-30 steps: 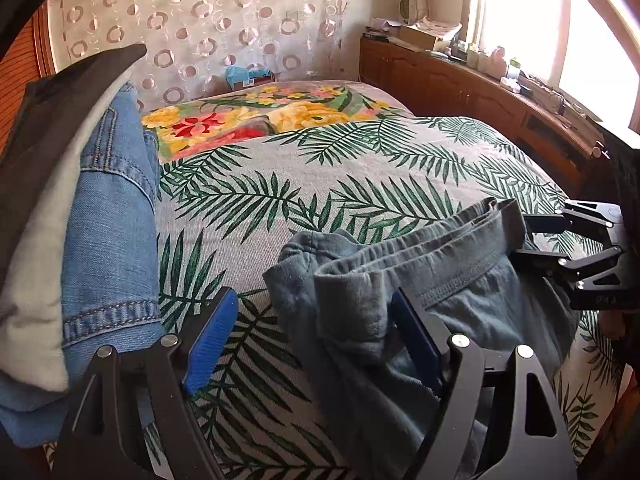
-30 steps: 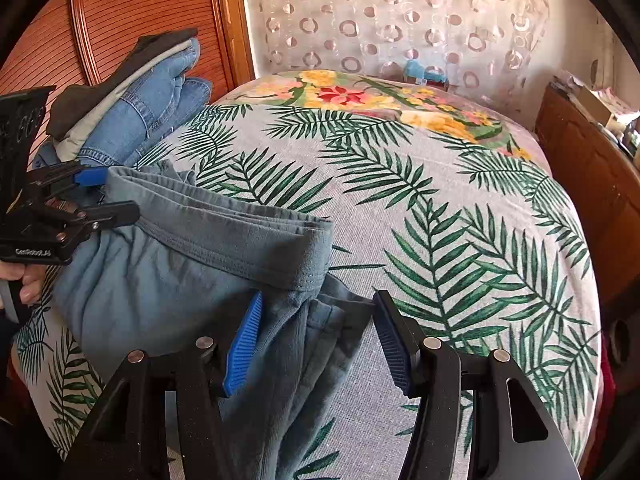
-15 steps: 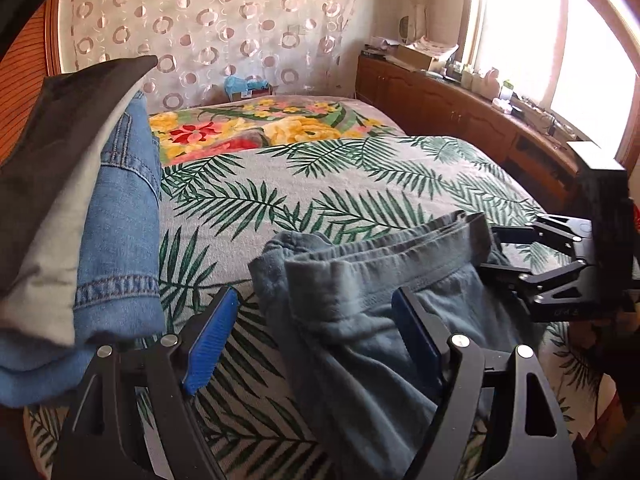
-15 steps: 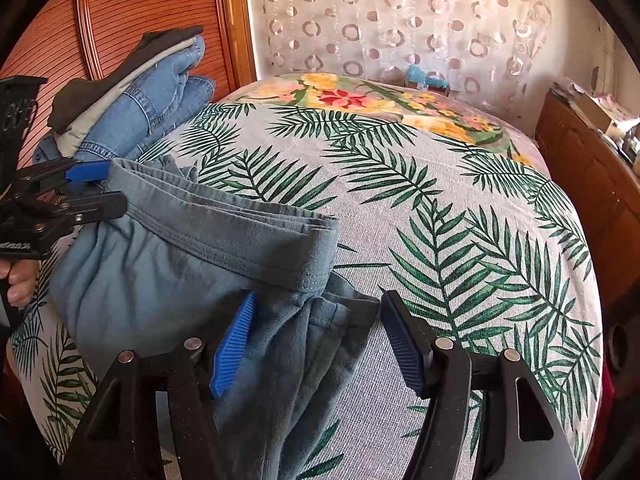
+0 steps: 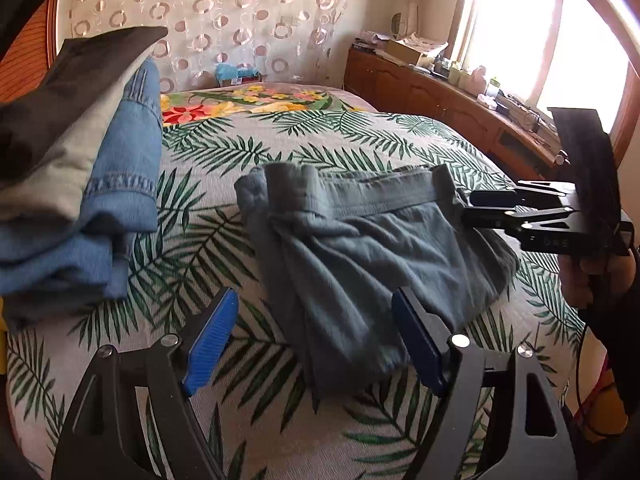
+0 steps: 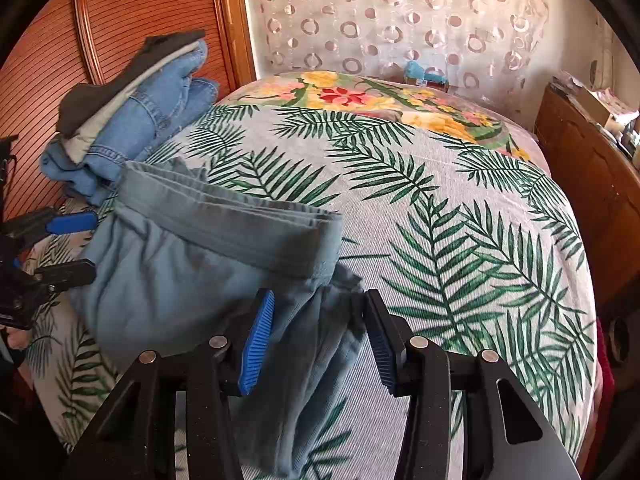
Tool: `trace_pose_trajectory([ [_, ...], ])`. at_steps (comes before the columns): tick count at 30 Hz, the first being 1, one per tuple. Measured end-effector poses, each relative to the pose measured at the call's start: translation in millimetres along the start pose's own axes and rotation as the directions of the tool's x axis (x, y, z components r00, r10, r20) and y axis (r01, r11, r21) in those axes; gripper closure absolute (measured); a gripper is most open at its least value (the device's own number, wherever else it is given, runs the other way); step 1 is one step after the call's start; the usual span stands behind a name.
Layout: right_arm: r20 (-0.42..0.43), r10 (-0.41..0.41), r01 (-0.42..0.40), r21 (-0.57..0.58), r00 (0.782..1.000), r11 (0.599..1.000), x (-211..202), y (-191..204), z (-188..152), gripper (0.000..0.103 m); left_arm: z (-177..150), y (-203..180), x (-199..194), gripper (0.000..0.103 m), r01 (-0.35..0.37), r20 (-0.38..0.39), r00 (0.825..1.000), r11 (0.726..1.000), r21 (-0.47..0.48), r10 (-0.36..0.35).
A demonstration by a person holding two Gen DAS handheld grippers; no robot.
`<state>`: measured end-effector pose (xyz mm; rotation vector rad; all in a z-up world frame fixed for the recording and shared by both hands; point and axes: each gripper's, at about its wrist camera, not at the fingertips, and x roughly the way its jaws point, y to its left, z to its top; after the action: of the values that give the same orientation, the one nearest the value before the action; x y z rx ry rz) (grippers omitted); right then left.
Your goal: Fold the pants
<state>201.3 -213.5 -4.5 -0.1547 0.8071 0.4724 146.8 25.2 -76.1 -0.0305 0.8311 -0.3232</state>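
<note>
Grey-blue pants (image 5: 360,248) lie folded in a heap on the palm-leaf bedspread (image 5: 224,160), waistband toward the far side. They also show in the right wrist view (image 6: 192,264). My left gripper (image 5: 312,340) is open and empty, pulled back just short of the pants. My right gripper (image 6: 316,336) is open with the pants' near edge lying between its fingers. In the left wrist view the right gripper (image 5: 472,206) sits at the waistband's right end. In the right wrist view the left gripper (image 6: 76,244) sits open at the pants' left side.
A stack of folded jeans and other clothes (image 5: 80,168) lies on the bed's left side, also in the right wrist view (image 6: 132,116). A wooden cabinet (image 5: 448,104) with clutter runs along the window. A wooden headboard (image 6: 112,20) stands behind the stack.
My left gripper has let go of the pants and backed away from them. The pants have dropped flatter on the bed. My right gripper's fingers have narrowed a little around the pants' edge.
</note>
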Motion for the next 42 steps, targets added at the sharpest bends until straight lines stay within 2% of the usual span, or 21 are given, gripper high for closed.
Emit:
trace_pose_trajectory([
  [3,-0.004,0.009,-0.009,-0.002,1.0,1.0,-16,5,-10,0.058,-7,-1,-6,0.023,0.008,0.002,1.0,1.0,0.004,-0.008],
  [5,-0.008,0.023,-0.023,0.009,1.0,1.0,-27,7,-19,0.058,-12,-1,-9,0.028,0.019,0.002,1.0,1.0,0.005,-0.019],
  [8,-0.022,0.035,-0.035,0.022,0.999,0.999,-39,9,-36,0.058,-17,-2,-11,0.036,0.033,-0.002,0.999,0.999,0.007,-0.033],
  [10,-0.038,0.033,-0.032,0.029,0.999,0.999,-42,10,-46,0.058,-19,-3,-12,0.047,0.047,-0.003,0.999,0.999,0.01,-0.047],
  [16,-0.042,0.033,-0.03,0.074,0.999,0.997,-45,8,-61,0.059,-22,-9,-12,0.061,0.059,-0.014,0.998,0.998,0.034,-0.058],
  [18,-0.039,0.044,-0.041,0.08,0.998,0.996,-45,9,-62,0.069,-23,-10,-9,0.066,0.047,-0.021,0.999,0.998,0.043,-0.046],
  [20,-0.038,0.061,-0.058,0.069,0.997,0.996,-45,11,-61,0.084,-25,-10,-5,0.074,0.025,-0.035,0.999,0.999,0.046,-0.023],
  [22,-0.034,0.069,-0.067,0.058,0.997,0.996,-46,12,-62,0.089,-25,-10,-7,0.088,0.025,-0.024,0.999,0.998,0.051,-0.024],
  [24,-0.022,0.062,-0.061,0.064,0.998,0.996,-50,9,-61,0.095,-26,-10,-11,0.092,0.005,-0.008,1.0,0.998,0.059,-0.005],
  [30,0.021,0.016,-0.018,0.058,1.0,0.998,-66,1,-61,0.099,-24,-3,-20,0.094,0.026,0.01,1.0,0.999,0.039,-0.026],
  [39,-0.003,0.029,-0.028,0.06,1.0,0.998,-61,3,-65,0.099,-23,-3,-25,0.093,0.046,0.007,0.999,0.998,0.031,-0.046],
  [41,0.0,0.042,-0.042,0.066,0.999,0.997,-63,3,-62,0.099,-21,-7,-25,0.082,0.032,0.006,0.999,0.999,0.038,-0.032],
  [42,-0.001,0.044,-0.044,0.066,0.999,0.997,-64,3,-61,0.099,-20,-10,-25,0.07,0.016,0.009,1.0,0.999,0.052,-0.017],
])
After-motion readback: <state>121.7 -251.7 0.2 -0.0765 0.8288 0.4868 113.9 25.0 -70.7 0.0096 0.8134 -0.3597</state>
